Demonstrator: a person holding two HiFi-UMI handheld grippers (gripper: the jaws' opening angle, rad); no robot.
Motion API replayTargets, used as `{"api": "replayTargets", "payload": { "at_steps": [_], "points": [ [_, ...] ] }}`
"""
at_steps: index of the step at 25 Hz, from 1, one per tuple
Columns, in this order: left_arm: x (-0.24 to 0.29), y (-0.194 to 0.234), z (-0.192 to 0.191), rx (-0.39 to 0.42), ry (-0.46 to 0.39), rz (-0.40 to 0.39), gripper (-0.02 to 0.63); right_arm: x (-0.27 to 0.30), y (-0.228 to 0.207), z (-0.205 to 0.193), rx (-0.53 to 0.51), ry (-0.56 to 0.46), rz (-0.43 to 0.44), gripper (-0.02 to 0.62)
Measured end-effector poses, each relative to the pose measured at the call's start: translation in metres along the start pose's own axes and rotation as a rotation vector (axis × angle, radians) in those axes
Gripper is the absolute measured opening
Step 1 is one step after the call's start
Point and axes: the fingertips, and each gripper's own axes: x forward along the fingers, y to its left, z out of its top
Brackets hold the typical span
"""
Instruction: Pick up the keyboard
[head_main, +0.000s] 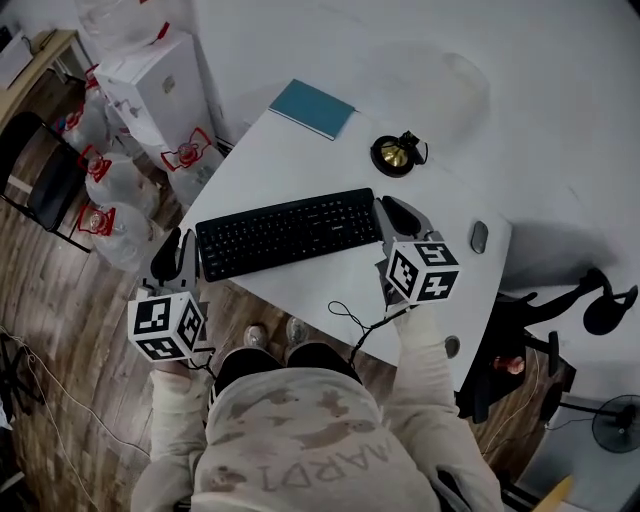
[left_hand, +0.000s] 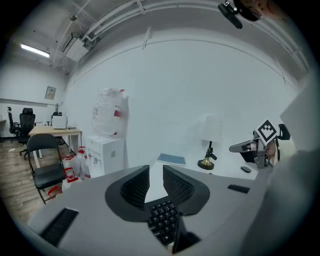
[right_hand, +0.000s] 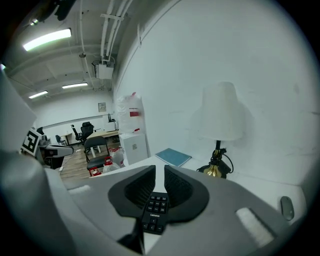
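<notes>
Step in hand: closing in on both short ends for a two-sided lift. Black keyboard (head_main: 288, 232) flat on the white table (head_main: 300, 150), dead centre of the head view, long axis from 8 to 2 o'clock. Left gripper (head_main: 176, 255) at the 9 o'clock end, just beside the short edge. Right gripper (head_main: 396, 213) at the 3 o'clock end, touching or just beside, hard to tell. Both released, grasping nothing: jaws parted by a narrow slot only, with keys (left_hand: 162, 222) low at 6 o'clock under the slot in the left gripper view, and likewise in the right gripper view.

To do it well, probably:
- Seat both ends before closing either side.
- Match depth left and right, so no twist on lift.
- Raise both together and keep it level. Likely stiff and light, but prone to pivoting if one end leads.
- Mind the mouse (head_main: 479, 236) at 3 o'clock, near the right end. Lamp (head_main: 397, 153) at 1 o'clock and notebook (head_main: 312, 108) at 12 o'clock well apart.
</notes>
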Motion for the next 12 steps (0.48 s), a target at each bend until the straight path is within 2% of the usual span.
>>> {"api": "replayTargets", "payload": {
  "at_steps": [12],
  "points": [
    [0.024,0.008,-0.083,-0.122,0.204,0.070,0.161,0.046,-0.037,-0.064,0.031,0.201,0.091,0.141]
  ]
}}
